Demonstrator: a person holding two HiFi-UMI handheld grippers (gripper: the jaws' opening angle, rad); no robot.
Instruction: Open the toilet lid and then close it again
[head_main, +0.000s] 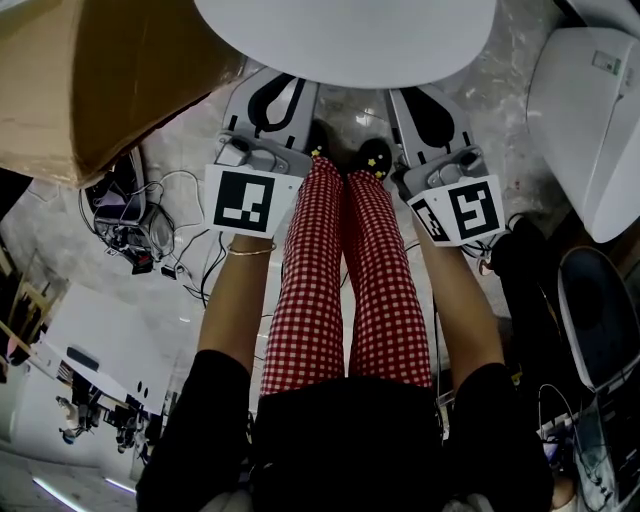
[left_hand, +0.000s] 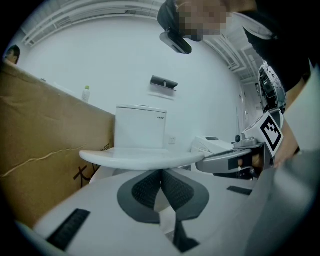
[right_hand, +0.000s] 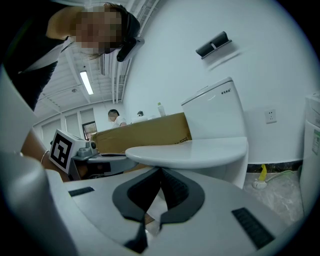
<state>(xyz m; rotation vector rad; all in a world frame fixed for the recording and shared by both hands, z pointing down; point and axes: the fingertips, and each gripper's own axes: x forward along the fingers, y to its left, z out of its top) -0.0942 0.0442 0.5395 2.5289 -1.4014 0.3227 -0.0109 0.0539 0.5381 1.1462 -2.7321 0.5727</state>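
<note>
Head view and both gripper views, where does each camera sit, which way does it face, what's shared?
Head view: on the person's head, facing steeply down at the toilet lid; shows forearms, checked trousers, left gripper, right gripper.
Left gripper view: on the left gripper, facing along shut jaws toward the lid's edge and tank; right gripper at right.
Right gripper view: on the right gripper, same direction, jaws shut; left gripper at left.
Shared: all three show the lid.

White toilet lid (head_main: 345, 40) lies flat, closed.
</note>
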